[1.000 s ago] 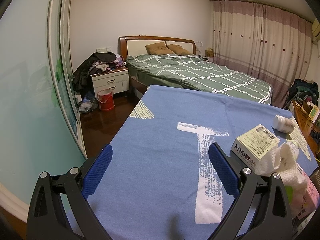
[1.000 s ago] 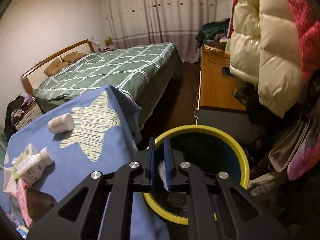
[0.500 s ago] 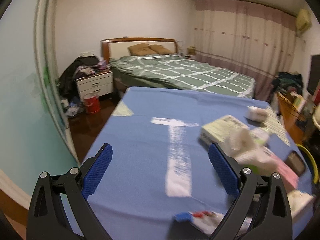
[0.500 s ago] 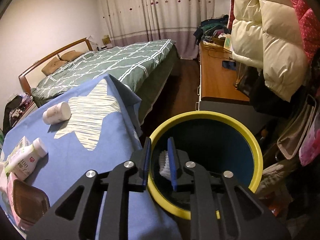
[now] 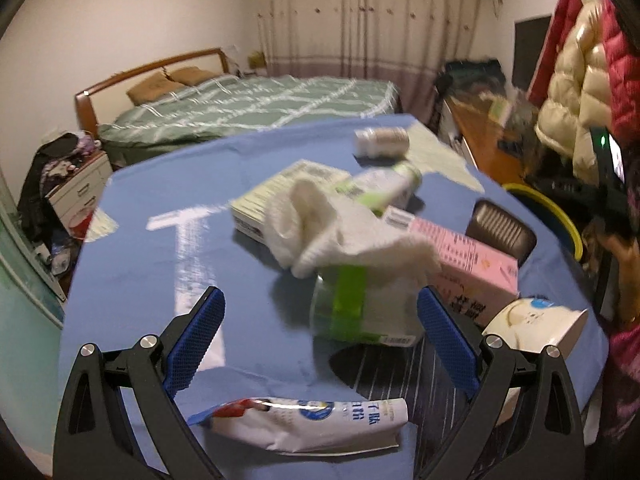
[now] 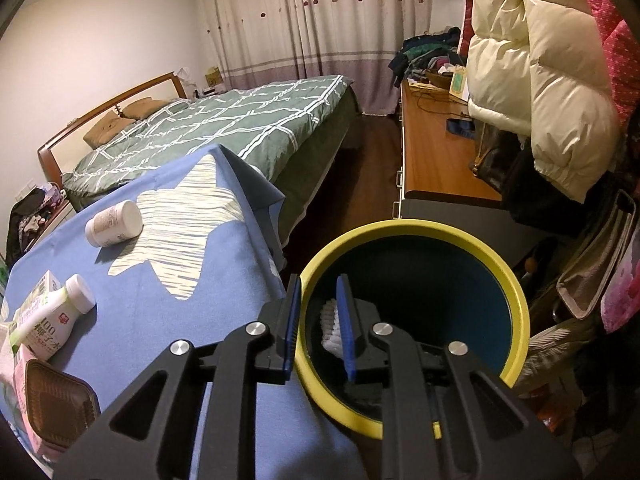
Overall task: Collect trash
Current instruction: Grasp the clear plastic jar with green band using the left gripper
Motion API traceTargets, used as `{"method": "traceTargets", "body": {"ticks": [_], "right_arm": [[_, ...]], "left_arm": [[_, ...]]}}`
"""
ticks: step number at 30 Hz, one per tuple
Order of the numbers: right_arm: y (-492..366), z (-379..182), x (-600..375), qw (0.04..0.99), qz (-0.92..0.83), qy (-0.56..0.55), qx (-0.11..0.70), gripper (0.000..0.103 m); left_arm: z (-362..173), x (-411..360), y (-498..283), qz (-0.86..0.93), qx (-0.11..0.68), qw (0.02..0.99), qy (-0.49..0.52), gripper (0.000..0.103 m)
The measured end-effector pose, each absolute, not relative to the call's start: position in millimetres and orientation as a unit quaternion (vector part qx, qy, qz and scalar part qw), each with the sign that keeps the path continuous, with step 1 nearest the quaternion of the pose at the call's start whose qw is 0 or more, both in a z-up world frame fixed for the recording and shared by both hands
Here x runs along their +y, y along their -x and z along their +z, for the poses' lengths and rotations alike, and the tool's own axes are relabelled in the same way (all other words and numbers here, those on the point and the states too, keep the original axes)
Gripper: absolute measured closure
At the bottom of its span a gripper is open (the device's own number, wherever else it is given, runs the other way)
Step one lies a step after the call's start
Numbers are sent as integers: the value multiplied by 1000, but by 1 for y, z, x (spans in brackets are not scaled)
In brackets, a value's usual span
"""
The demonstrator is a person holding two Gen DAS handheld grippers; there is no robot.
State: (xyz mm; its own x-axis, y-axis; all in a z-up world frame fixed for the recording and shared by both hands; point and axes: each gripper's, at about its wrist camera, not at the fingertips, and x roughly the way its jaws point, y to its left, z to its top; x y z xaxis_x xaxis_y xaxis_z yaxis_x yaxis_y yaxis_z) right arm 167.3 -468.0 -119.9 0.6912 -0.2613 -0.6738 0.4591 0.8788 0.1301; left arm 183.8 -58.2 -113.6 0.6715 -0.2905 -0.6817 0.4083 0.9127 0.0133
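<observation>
Hidden/cut off: we see the left wrist view smeared by motion blur, so print on the boxes is unreadable. The white pouch [image 5: 304, 424] sits half behind the left claw's frame at the bottom edge. The dark tray [image 6: 56, 396] and pink carton [image 5: 460, 264] are cut by the frame edge in the right wrist view.
Left claw [image 5: 320, 340]: jaws spread wide, nothing between the pads; hangs over the blue cloth [image 5: 160, 184].
Right claw [image 6: 318, 328]: jaws parted by a narrow gap, nothing pinched that we can see; it sits over the bin's near rim.
Bin [image 6: 516, 300]: yellow rim, dark inside, on the floor just beside the table edge. A white crumpled piece [image 6: 330, 324] lies inside, partly masked by the right finger.
Trash pile: white rag [image 5: 328, 228] draped over a clear bottle with green band [image 5: 352, 308], which lies on its side; we cannot tell which end is the cap.
Milk bottle [image 6: 52, 320]: on its side, cap toward the bed.
White jar [image 6: 114, 224]: on its side on the star print, well apart from the pile.
</observation>
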Motion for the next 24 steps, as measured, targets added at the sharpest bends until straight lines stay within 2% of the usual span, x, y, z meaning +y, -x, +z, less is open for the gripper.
{"method": "traceTargets", "body": {"ticks": [15,18,20,24], "right_arm": [[-171,-121,-469,906,-193,-149,346,86],[-172,-121,-469,906,-193,-150,345,86],[-171,-121,-469,906,-192,-151,346,86],[-171,-122,-469,906,-192,-151,346,86]], "left_arm": [[-136,-86,-200,-226,399,884,-90,8],[-144,-90,-205,-225,415,877,-89,19],[-148,-91,-209,-226,426,872,-80,31],[-148,-86,-210,-219,430,873,-63,32]]}}
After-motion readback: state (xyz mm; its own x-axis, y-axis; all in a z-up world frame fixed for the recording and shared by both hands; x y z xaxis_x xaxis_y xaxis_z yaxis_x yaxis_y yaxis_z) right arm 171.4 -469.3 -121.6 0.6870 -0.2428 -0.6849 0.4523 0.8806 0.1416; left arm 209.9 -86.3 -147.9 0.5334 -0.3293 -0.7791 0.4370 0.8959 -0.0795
